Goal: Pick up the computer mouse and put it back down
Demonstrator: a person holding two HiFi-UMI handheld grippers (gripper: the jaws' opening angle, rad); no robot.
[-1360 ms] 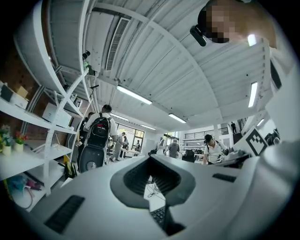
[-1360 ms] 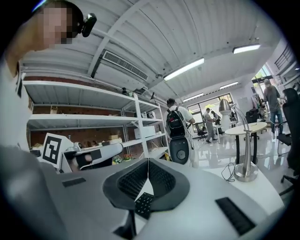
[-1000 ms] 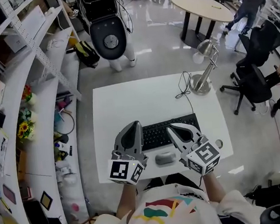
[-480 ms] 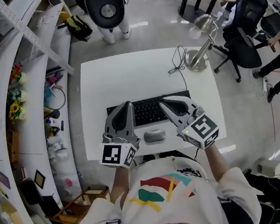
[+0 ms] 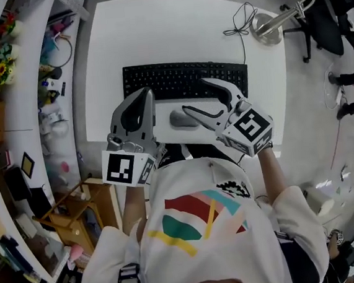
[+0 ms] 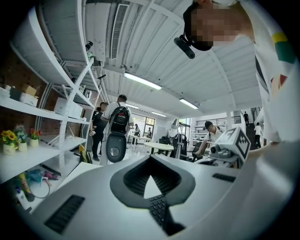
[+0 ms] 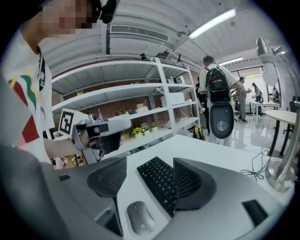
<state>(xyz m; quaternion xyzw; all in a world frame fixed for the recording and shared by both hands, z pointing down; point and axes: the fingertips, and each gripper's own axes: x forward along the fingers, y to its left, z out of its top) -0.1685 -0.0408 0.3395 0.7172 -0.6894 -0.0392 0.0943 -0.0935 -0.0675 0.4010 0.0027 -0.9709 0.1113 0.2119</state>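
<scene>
The grey computer mouse (image 5: 183,118) lies on the white table (image 5: 154,34), just in front of the black keyboard (image 5: 183,80). My right gripper (image 5: 196,97) hangs over the mouse and the keyboard's front edge, its jaws opening wide. In the right gripper view the mouse (image 7: 140,218) shows low between the two jaws of the right gripper (image 7: 150,161), with neither pad touching it. The keyboard (image 7: 161,180) runs away beyond it. My left gripper (image 5: 145,94) is to the left of the mouse, shut on nothing. In its own view the left gripper (image 6: 151,158) has its tips together.
A desk lamp (image 5: 277,16) with a thin black cable (image 5: 240,23) stands at the table's far right corner. Cluttered shelves (image 5: 29,90) run along the left, with a wooden box (image 5: 78,215) below them. Office chairs and people are off to the right.
The right gripper's jaws went from shut to wide open. Both grippers sank toward the table, and the head view tipped further down. The mouse has stayed where it was.
</scene>
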